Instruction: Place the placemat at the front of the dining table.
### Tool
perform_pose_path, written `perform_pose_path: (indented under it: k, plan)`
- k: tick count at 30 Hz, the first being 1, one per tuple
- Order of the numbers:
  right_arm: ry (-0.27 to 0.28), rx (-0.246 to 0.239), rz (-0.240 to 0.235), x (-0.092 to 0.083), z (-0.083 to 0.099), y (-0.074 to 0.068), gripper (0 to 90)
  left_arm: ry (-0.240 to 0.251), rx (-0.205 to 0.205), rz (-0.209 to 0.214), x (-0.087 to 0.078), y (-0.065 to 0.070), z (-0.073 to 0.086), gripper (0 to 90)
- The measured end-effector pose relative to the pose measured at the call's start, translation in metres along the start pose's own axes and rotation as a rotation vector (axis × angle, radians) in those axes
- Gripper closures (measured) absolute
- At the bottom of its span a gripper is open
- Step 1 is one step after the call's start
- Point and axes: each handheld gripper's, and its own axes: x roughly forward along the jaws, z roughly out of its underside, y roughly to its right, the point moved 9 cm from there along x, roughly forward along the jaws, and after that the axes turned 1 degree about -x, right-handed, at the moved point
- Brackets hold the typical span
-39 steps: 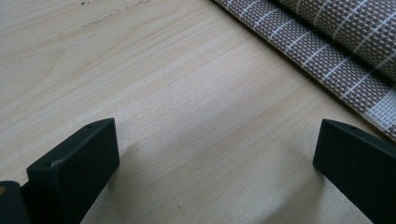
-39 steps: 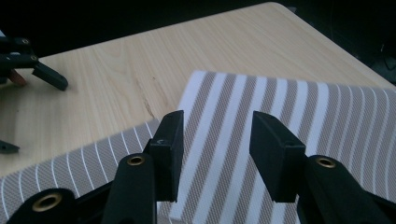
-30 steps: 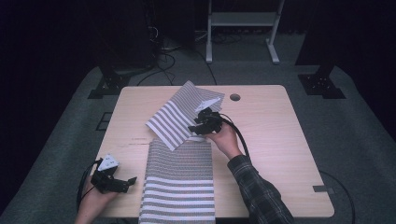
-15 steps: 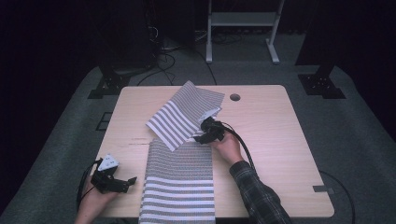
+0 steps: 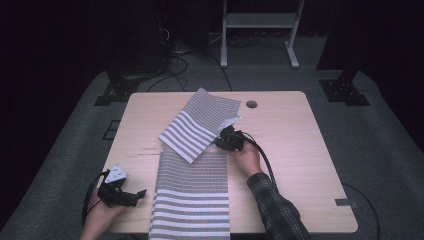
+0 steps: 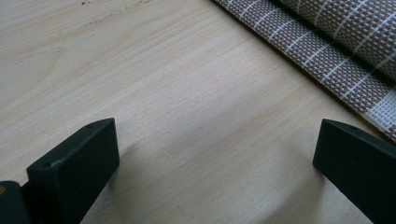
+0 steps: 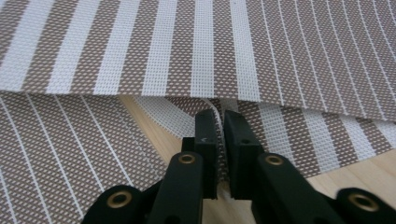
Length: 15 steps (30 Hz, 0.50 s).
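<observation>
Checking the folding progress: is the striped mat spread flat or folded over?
Partly folded. The mat's far end is turned back over itself, with the right gripper shut on its edge; the near half lies flat.

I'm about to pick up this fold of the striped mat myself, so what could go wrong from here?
The right gripper pinches just a thin edge of the striped mat, so the weave may slip out when pulled. The folded-over part lies skewed, so the fold may land crooked. The left gripper stands open off the mat, so the near end, hanging over the table, may drag.
</observation>
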Motion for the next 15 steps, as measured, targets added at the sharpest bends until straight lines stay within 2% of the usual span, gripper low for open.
perform_pose_path:
  k: [7, 15]
  plan:
    - [-0.016, 0.022, 0.025, -0.010, 0.010, 0.013, 86.7, 0.000, 0.000, 0.000, 0.000, 0.000, 0.000, 0.0]
    - [-0.026, 0.079, 0.085, -0.035, 0.037, 0.038, 86.9, 0.000, 0.000, 0.000, 0.000, 0.000, 0.000, 0.0]
